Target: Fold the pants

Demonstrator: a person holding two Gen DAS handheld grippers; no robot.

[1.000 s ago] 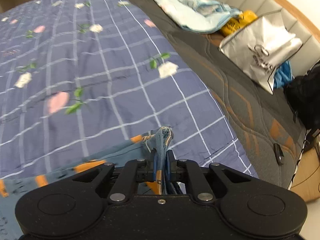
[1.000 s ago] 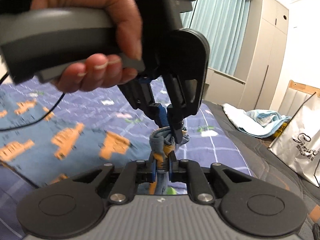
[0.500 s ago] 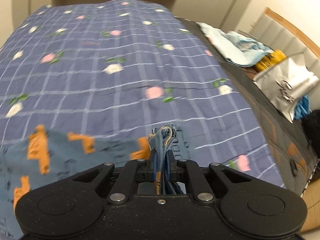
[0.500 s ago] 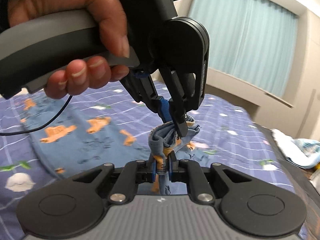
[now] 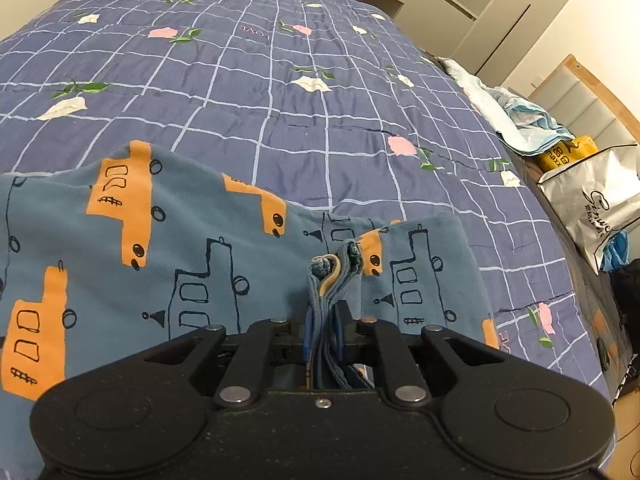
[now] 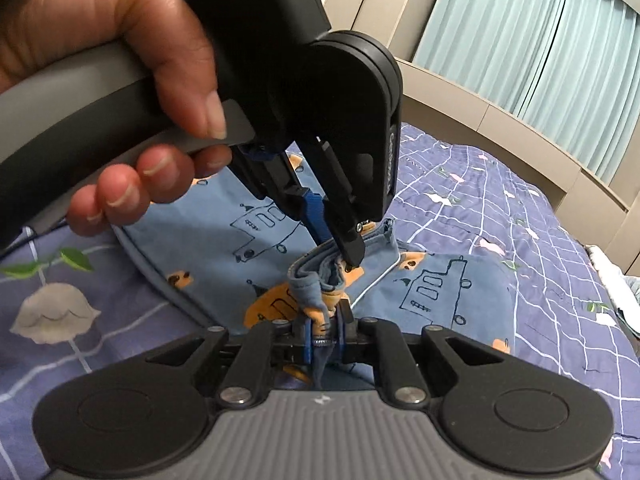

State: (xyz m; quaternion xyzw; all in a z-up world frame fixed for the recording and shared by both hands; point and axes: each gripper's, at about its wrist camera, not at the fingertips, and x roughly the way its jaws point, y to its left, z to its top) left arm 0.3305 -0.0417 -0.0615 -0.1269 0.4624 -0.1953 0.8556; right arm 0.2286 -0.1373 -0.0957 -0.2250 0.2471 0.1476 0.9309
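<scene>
Blue pants (image 5: 192,248) printed with orange and outlined trucks lie spread on the bed. My left gripper (image 5: 326,312) is shut on a bunched edge of the pants. It also shows in the right wrist view (image 6: 340,252), held by a hand, pinching the same fold. My right gripper (image 6: 323,320) is shut on the pants (image 6: 436,292) right beside it, a few centimetres away. The fabric between the two grippers is gathered and lifted slightly off the bed.
A navy checked bedspread (image 5: 248,80) with flowers covers the bed. At its right side lie a light blue cloth pile (image 5: 516,116), a yellow pack (image 5: 564,152) and a white bag (image 5: 596,208). Curtains (image 6: 532,40) hang behind the bed.
Both grippers have carried the pinched edge across the bed and lower. More of the pants now lies flat on the bedspread ahead of the left gripper.
</scene>
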